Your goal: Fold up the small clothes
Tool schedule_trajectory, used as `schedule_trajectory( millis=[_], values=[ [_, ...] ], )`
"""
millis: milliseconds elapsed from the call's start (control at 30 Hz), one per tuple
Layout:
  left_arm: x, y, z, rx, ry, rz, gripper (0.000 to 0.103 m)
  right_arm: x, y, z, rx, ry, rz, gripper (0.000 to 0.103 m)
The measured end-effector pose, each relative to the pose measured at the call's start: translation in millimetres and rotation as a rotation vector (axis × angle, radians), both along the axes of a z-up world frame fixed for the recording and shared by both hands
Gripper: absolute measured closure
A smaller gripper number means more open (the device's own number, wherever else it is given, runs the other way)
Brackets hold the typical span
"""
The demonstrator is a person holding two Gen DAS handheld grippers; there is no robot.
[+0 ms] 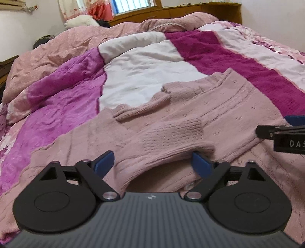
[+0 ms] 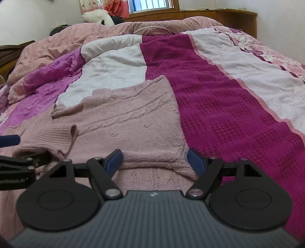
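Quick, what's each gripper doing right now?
Left gripper: open, jaws either side of the pink sweater's near edge.
Right gripper: open, also around the sweater's edge.

Ahead of our tongs we see a bed covered by a patchwork quilt (image 2: 219,99). Its deep magenta waffle-textured band (image 2: 205,80) runs away from the right tongs, straight ahead and slightly to their right, with a white panel (image 1: 148,72) ahead of the left tongs and a lighter purple panel (image 1: 63,106) off to their left. Farther out, past the quilt, we see a crumpled pink duvet (image 1: 80,38) heaped across the bed. Beyond that stands a wooden headboard (image 2: 219,15), with a window (image 2: 150,4) above it. A white plush toy (image 2: 97,16) lies far ahead to the left, by a floral curtain (image 1: 66,9).
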State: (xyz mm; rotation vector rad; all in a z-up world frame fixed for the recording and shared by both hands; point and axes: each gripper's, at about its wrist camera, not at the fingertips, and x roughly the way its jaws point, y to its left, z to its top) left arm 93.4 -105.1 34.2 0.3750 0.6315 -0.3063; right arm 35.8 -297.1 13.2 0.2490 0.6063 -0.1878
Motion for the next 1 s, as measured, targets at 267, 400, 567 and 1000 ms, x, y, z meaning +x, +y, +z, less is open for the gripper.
schedule_trajectory(
  millis=[267, 400, 567, 1000],
  values=[
    [-1, 1, 5, -0.078, -0.01, 0.029, 0.092, -1, -3, -4, 0.012, -0.004, -0.012, 0.023],
    [-5, 27, 22, -0.134, -0.051, 0.169, 0.092, -1, -3, -4, 0.007, -0.004, -0.012, 0.023],
    [-2, 71, 27, -0.13, -0.08, 0.385, 0.092, 0, -3, -4, 0.004, -0.005, -0.012, 0.023],
    [-17, 144, -4, -0.135, 0.079, 0.487, 0.072, 0, -2, -6, -0.007, -0.005, -0.012, 0.023]
  ],
)
